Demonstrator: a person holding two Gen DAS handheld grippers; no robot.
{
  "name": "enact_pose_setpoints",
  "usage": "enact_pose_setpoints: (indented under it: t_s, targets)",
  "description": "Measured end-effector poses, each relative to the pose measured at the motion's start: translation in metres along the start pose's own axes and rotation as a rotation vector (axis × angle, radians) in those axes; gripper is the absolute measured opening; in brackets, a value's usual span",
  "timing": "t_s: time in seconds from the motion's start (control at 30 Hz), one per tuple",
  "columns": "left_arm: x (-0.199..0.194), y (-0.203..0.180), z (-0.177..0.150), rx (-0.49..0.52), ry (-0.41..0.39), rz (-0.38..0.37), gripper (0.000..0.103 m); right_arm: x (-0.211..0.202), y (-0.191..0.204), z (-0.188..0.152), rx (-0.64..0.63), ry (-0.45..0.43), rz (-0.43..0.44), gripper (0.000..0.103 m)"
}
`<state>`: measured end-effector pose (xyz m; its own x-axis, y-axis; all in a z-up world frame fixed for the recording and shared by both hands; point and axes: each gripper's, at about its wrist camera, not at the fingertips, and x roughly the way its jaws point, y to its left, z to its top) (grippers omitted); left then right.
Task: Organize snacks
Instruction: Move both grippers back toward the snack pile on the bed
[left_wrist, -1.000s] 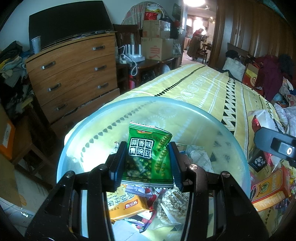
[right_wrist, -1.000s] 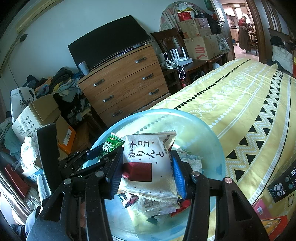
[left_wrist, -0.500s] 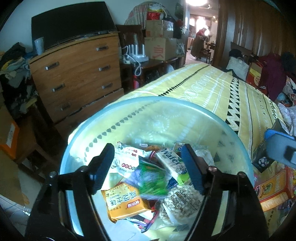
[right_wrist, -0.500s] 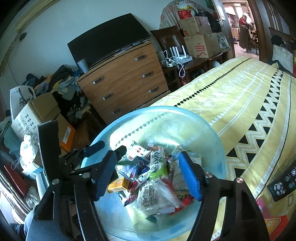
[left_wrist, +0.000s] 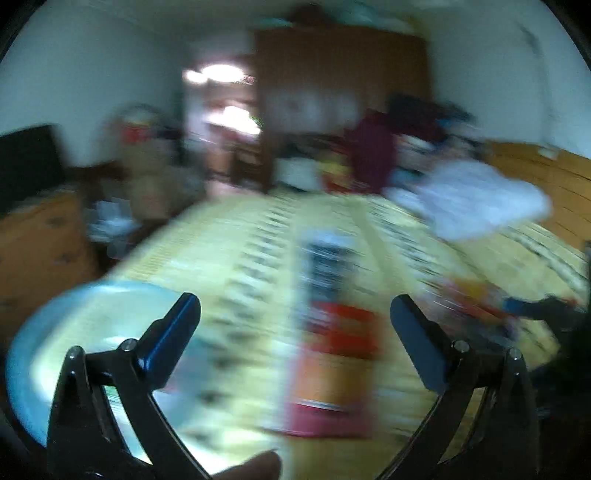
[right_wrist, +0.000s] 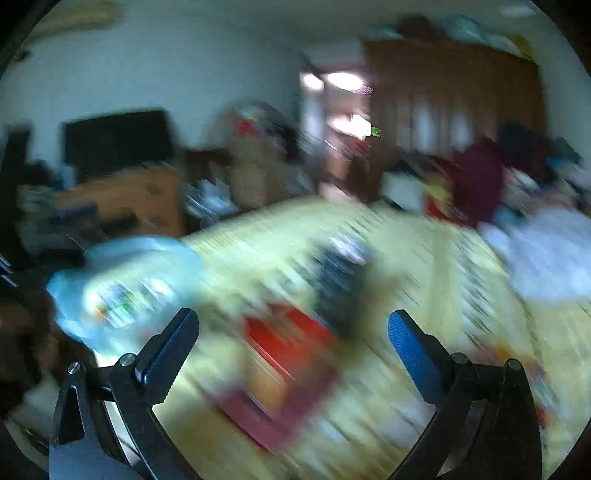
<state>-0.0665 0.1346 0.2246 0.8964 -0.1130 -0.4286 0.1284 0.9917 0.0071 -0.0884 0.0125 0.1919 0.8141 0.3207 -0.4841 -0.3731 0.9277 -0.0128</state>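
Observation:
Both views are smeared by fast motion. In the left wrist view my left gripper (left_wrist: 293, 308) has its jaws opening wide, with nothing between them; a blurred red and orange snack box (left_wrist: 332, 369) lies on the yellow bedspread (left_wrist: 236, 258) ahead. The pale blue bowl (left_wrist: 48, 325) sits at the lower left. My right gripper (right_wrist: 291, 321) is likewise opening wide and empty, above a red and orange snack box (right_wrist: 284, 354). The blue bowl (right_wrist: 70, 291) with several snack packets lies to its left, and a dark object (right_wrist: 340, 280) lies beyond the box.
A wooden dresser (right_wrist: 122, 199) with a black screen stands at the left, cardboard boxes (right_wrist: 255, 177) beside it. A lit doorway (right_wrist: 343, 122) and a brown wardrobe (right_wrist: 450, 99) are at the back. White bedding (left_wrist: 469, 199) and clothes pile at the bed's right.
Both grippers let go of their snack packets into the blue bowl and opened wide. Both then swung right, away from the bowl, toward the boxes on the bedspread.

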Motion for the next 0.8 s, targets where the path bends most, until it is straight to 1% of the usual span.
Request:
enact_pose_setpoints:
  t_s: [0.03, 0.07, 0.1, 0.13, 0.17, 0.2, 0.27, 0.3, 0.4, 0.5, 0.53, 0.57, 0.7, 0.8]
  targets:
    - [0.017, -0.026, -0.011, 0.017, 0.061, -0.072, 0.103, 0.000, -0.016, -0.016, 0.011, 0.044, -0.033, 0.103]
    - [0.032, -0.042, -0.022, 0.021, 0.114, -0.114, 0.103, 0.003, -0.039, -0.041, 0.025, 0.114, -0.071, 0.103]
    - [0.056, -0.062, -0.037, 0.016, 0.201, -0.150, 0.103, 0.006, -0.053, -0.057, 0.037, 0.160, -0.092, 0.103]
    - [0.073, -0.077, -0.050, 0.010, 0.262, -0.171, 0.103, 0.008, -0.073, -0.077, 0.065, 0.217, -0.115, 0.103]
    - [0.086, -0.087, -0.060, 0.009, 0.304, -0.181, 0.103, 0.009, -0.089, -0.094, 0.091, 0.256, -0.133, 0.103]
    - [0.105, -0.105, -0.078, 0.029, 0.357, -0.186, 0.103, 0.010, -0.108, -0.113, 0.125, 0.295, -0.155, 0.103]
    - [0.126, -0.124, -0.100, 0.053, 0.423, -0.175, 0.103, 0.013, -0.138, -0.140, 0.179, 0.340, -0.177, 0.103]
    - [0.142, -0.133, -0.114, 0.044, 0.468, -0.164, 0.103, 0.017, -0.149, -0.149, 0.196, 0.362, -0.184, 0.103]
    - [0.169, -0.142, -0.132, -0.005, 0.523, -0.112, 0.103, 0.026, -0.178, -0.172, 0.222, 0.406, -0.203, 0.103]
    - [0.188, -0.146, -0.140, -0.043, 0.558, -0.076, 0.103, 0.037, -0.205, -0.184, 0.246, 0.429, -0.207, 0.103]
    - [0.195, -0.147, -0.143, -0.047, 0.567, -0.049, 0.103, 0.043, -0.210, -0.182, 0.257, 0.436, -0.205, 0.103]
    - [0.200, -0.148, -0.146, -0.050, 0.564, -0.026, 0.103, 0.046, -0.217, -0.182, 0.270, 0.436, -0.205, 0.103]
    - [0.209, -0.154, -0.151, -0.026, 0.530, 0.015, 0.103, 0.061, -0.231, -0.179, 0.298, 0.416, -0.201, 0.103]
    - [0.204, -0.156, -0.153, -0.023, 0.502, 0.033, 0.103, 0.075, -0.235, -0.180, 0.299, 0.416, -0.215, 0.103]
